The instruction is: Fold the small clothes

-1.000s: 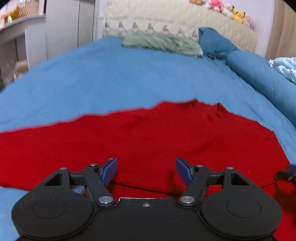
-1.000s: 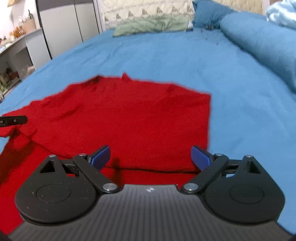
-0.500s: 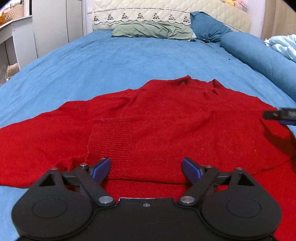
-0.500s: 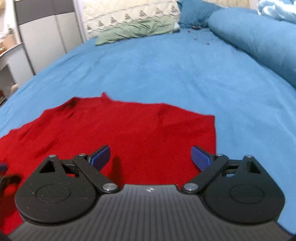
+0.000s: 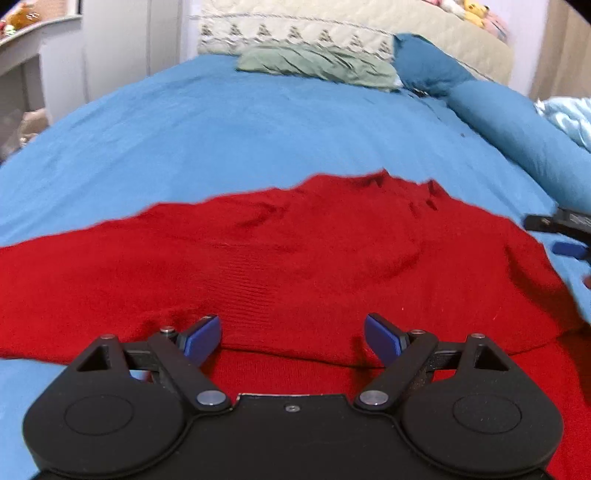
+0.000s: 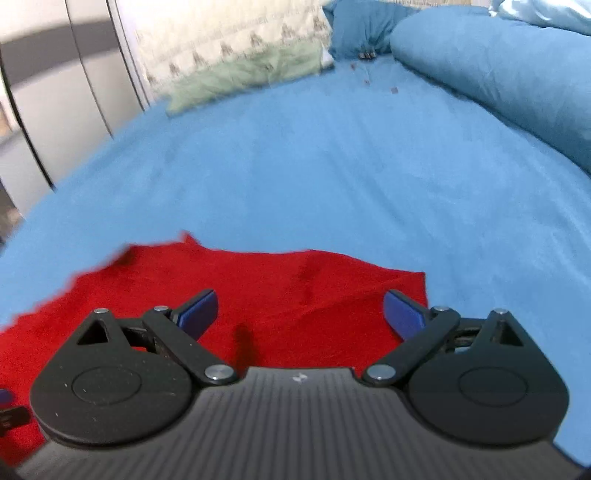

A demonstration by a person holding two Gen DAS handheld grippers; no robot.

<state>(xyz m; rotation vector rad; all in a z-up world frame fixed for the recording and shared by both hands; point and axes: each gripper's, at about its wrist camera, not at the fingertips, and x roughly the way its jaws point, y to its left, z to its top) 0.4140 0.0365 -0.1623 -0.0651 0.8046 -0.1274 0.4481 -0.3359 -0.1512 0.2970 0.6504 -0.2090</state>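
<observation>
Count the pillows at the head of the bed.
2 clearly: a flat green pillow lying against the quilted headboard, and a dark blue pillow just to its right. The long blue roll along the right edge looks like a bolster or rolled duvet; others may be hidden.

The red sweater [image 5: 295, 266] runs off the left and lower right edges of the left wrist view, and its near hem is hidden under the left gripper [image 5: 291, 339]. In the right wrist view the whole scene is motion-blurred: the green pillow [image 6: 243, 81] and the cabinet [image 6: 55, 92] are smeared. The right gripper [image 5: 561, 232] shows only as a dark sliver cut by the right edge of the left view. The small toys [image 5: 469, 9] on the headboard [image 5: 424, 22] are too small to identify.
</observation>
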